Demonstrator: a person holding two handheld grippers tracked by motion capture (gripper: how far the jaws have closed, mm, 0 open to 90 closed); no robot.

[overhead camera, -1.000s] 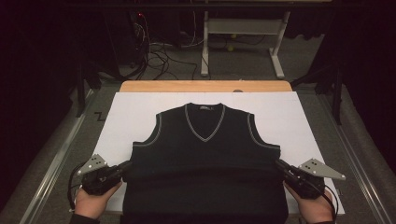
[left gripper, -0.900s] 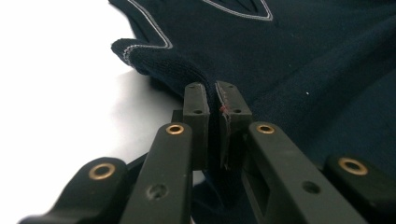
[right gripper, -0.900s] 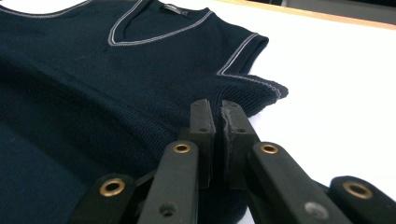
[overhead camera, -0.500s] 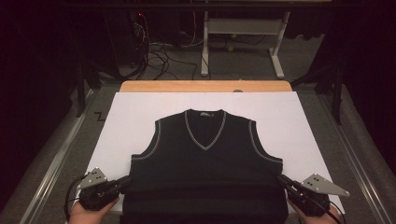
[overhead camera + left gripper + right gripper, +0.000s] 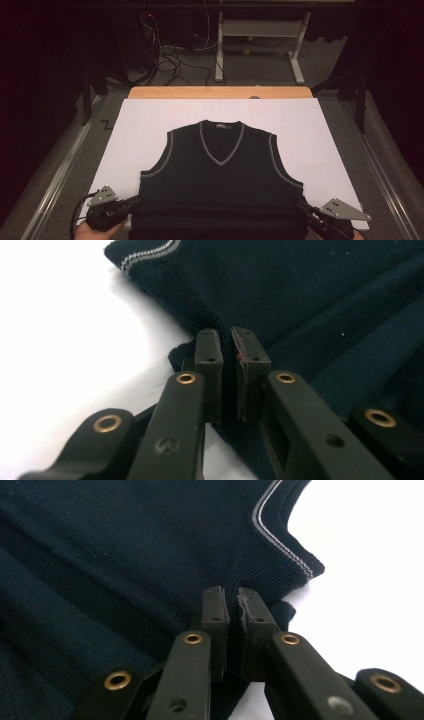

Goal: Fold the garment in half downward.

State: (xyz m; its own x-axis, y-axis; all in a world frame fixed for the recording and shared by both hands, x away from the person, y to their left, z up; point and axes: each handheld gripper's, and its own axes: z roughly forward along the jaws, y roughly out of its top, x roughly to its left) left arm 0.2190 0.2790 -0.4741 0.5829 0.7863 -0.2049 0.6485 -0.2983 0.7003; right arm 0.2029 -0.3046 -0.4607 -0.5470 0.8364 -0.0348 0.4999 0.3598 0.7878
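Navy vest (image 5: pixel 220 190) flat on white sheet (image 5: pixel 145 125) | left tool (image 5: pixel 227 347) clamps its left side | right tool (image 5: pixel 232 605) clamps its right side

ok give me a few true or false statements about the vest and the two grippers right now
1. The dark vest lies on a white sheet with its V-neck toward the far side of the table. True.
2. The left gripper stands wide open above the bare sheet. False: its jaws are shut on the vest's side edge.
3. The right gripper is clamped on the vest's other side edge, just below the armhole trim. True.
4. The vest has long sleeves. False: it is sleeveless, with pale piping round the armholes.
5. The vest is bright red. False: it is dark navy or black.
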